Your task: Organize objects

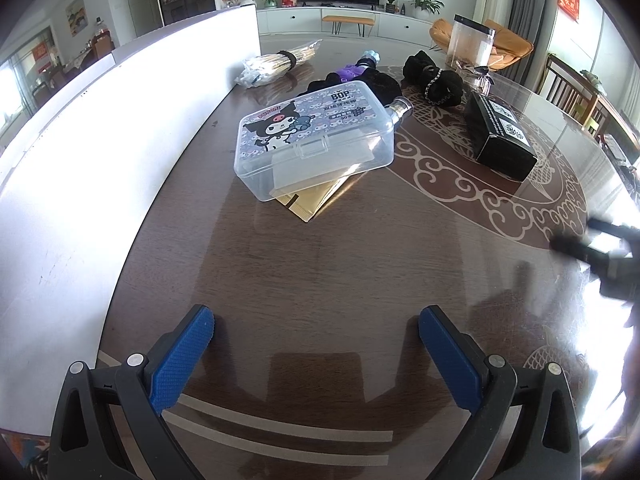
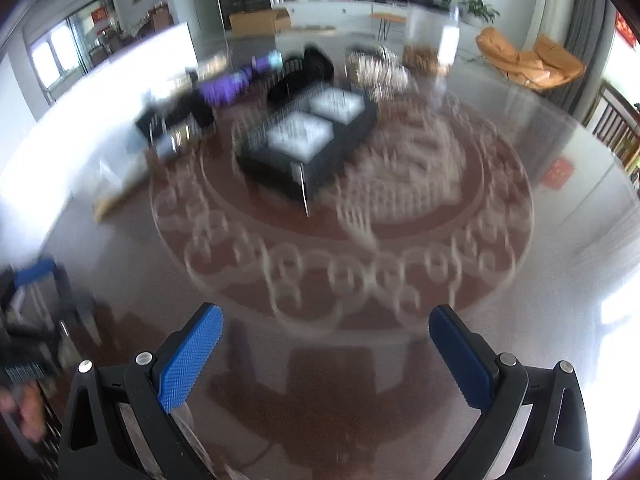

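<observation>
A clear plastic box with a cartoon lid [image 1: 312, 140] lies on the round table, resting on a gold packet [image 1: 312, 204]. Behind it are a purple toy [image 1: 352, 72], black cloth items [image 1: 432, 78], a small glass bottle [image 1: 400, 109] and a bundle of sticks in plastic [image 1: 280, 62]. A black carton [image 1: 500, 136] lies to the right, and is blurred in the right wrist view [image 2: 308, 144]. My left gripper [image 1: 316, 328] is open above bare table, well short of the box. My right gripper [image 2: 326, 328] is open and empty; its view is motion-blurred.
A tall white board [image 1: 120, 152] stands along the table's left side. A clear tall container [image 1: 472, 42] stands at the far edge. The other gripper shows blurred at the right edge [image 1: 600, 244] and at the left edge [image 2: 36, 304]. Wooden chairs [image 1: 576, 92] stand beyond the table.
</observation>
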The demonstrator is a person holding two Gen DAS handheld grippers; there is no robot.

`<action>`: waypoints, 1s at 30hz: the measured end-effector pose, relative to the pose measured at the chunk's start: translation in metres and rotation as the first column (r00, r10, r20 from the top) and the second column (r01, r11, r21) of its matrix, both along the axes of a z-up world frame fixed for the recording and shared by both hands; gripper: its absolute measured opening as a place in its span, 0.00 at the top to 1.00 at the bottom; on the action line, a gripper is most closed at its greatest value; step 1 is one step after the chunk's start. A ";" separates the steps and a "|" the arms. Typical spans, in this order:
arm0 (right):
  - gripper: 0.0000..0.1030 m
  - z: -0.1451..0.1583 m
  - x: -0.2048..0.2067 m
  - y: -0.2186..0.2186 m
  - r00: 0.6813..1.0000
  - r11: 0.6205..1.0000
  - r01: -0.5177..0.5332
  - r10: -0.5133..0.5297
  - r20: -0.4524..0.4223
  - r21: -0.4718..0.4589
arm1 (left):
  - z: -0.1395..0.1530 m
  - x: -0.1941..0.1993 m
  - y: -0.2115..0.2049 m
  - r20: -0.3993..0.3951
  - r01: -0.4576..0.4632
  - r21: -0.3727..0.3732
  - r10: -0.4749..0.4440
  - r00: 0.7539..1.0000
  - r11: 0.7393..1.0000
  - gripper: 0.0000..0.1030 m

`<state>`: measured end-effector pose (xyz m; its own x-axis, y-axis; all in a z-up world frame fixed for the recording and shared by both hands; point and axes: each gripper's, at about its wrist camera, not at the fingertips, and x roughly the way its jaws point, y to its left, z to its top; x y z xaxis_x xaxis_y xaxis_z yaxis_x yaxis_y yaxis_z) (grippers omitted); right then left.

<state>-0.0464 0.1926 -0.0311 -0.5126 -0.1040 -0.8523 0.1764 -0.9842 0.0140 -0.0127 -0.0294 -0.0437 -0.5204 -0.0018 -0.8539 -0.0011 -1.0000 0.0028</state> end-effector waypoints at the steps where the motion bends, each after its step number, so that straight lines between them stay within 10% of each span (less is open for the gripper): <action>1: 0.00 0.009 -0.008 -0.004 1.000 1.000 0.000 0.000 -0.023 -0.005 | 0.000 0.000 0.000 0.000 0.000 0.000 0.000 1.000 1.000 0.00; 14: 0.11 -0.009 -0.126 -0.042 0.991 0.995 0.095 -0.098 0.088 0.032 | 0.000 0.001 0.000 -0.001 0.001 0.000 -0.001 1.000 1.000 0.00; 20: 0.42 -0.005 -0.096 -0.035 0.998 0.997 0.063 -0.063 -0.005 0.038 | 0.000 0.000 -0.002 -0.001 0.000 0.001 0.000 1.000 1.000 0.00; 30: 0.42 -0.005 0.001 -0.006 0.997 0.998 0.023 -0.019 -0.073 0.054 | 0.000 -0.001 -0.002 -0.001 0.000 0.001 0.000 1.000 1.000 0.00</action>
<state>-0.0449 0.1868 -0.0358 -0.5744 -0.0464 -0.8173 0.1539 -0.9867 -0.0521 -0.0135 -0.0319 -0.0440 -0.5214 -0.0013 -0.8533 -0.0006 -1.0000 0.0020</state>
